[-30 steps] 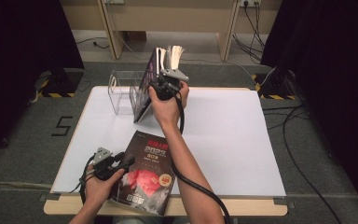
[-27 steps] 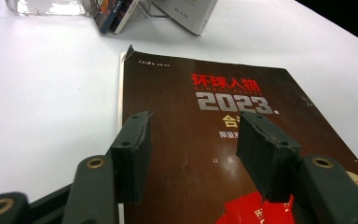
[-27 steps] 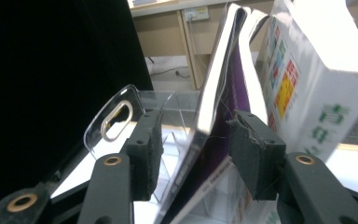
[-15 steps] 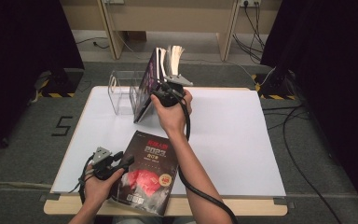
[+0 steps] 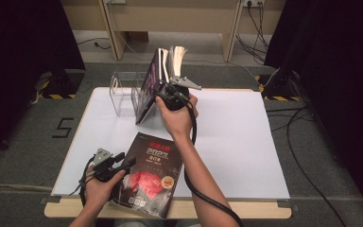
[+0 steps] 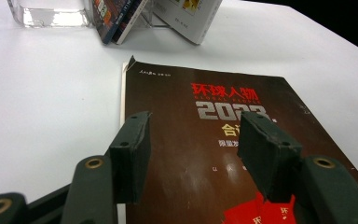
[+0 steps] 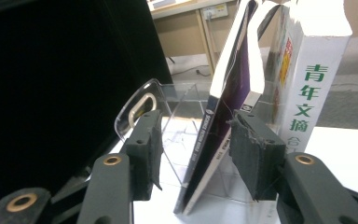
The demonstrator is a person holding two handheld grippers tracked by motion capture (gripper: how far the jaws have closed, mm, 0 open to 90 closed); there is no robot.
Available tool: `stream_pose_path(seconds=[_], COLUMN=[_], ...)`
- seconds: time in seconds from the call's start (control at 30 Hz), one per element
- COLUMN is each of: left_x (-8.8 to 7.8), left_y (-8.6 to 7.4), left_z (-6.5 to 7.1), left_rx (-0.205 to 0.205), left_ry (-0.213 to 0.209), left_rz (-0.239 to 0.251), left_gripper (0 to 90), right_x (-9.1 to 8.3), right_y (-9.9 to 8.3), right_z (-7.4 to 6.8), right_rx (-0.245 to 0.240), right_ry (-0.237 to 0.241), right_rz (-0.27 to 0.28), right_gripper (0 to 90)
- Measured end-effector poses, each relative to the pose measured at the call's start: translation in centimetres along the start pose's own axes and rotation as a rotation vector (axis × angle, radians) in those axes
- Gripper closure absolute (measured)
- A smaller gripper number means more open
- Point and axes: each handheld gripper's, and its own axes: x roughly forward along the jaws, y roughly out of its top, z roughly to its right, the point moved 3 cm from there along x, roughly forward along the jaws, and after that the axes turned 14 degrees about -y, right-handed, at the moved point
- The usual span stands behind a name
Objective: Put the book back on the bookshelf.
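Observation:
A dark brown magazine point(image 5: 151, 175) with red print lies flat near the table's front edge. My left gripper point(image 5: 127, 161) hovers open over its left edge, its pads point(image 6: 130, 149) apart above the cover point(image 6: 177, 107). A purple magazine point(image 5: 149, 90) leans in a clear acrylic holder point(image 5: 120, 92) at the back, with a thick white book point(image 5: 176, 54) standing behind it. My right gripper point(image 5: 163, 90) is at the purple magazine's spine point(image 7: 223, 107), which stands between the jaws. Those jaws have just been closing, but a gap remains at the left pad point(image 7: 149, 149).
The white table point(image 5: 246, 142) has free room on its right half. The holder's handled wall point(image 7: 140, 105) stands left of the right gripper. The white book point(image 7: 307, 93) is close on its right. Cables and dark curtains lie beyond the table.
My right hand has shifted slightly toward the near side beside the leaning magazine. The left hand and the flat magazine have not moved.

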Motion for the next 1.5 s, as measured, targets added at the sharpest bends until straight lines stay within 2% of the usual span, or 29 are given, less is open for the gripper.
stream_pose_path(seconds=[0.13,0.2,0.4,0.7,0.83,1.03,1.13,1.37,1.5], left_x=[-0.1,-0.1,-0.2,-0.2,-0.2,-0.3,-0.4,-0.4,-0.3], left_y=[0.0,0.1,-0.1,-0.3,-0.4,-0.4,-0.3,-0.3,-0.3], left_z=[-0.1,-0.2,-0.3,-0.8,-0.9,-1.0,-1.0,-1.2,-1.3], left_rx=[-0.001,0.002,0.006,0.003,0.002,0.001,0.001,-0.008,-0.022], left_ry=[0.005,0.007,0.018,0.039,0.044,0.051,0.049,0.031,0.024], left_rz=[0.002,-0.002,-0.01,-0.043,-0.051,-0.054,-0.048,-0.066,-0.08], left_gripper=[42.9,42.5,39.7,35.1,34.9,34.9,34.8,34.8,34.7], right_x=[0.1,0.0,-0.5,-1.4,-1.5,-1.8,-2.0,-2.5,-2.7], right_y=[-0.4,-0.6,-1.0,-1.3,-1.9,-2.9,-3.4,-4.3,-5.2], right_z=[0.3,0.6,1.6,3.2,3.4,3.3,3.1,3.3,3.6], right_rx=[-0.015,-0.023,-0.021,-0.047,-0.064,-0.101,-0.12,-0.137,-0.148], right_ry=[-0.004,-0.019,-0.02,0.005,0.018,0.012,0.014,0.016,0.018], right_rz=[-0.027,-0.028,-0.033,-0.043,-0.061,-0.064,-0.066,-0.091,-0.123], right_gripper=[54.1,53.9,53.3,51.8,51.1,51.5,51.3,49.5,48.7])
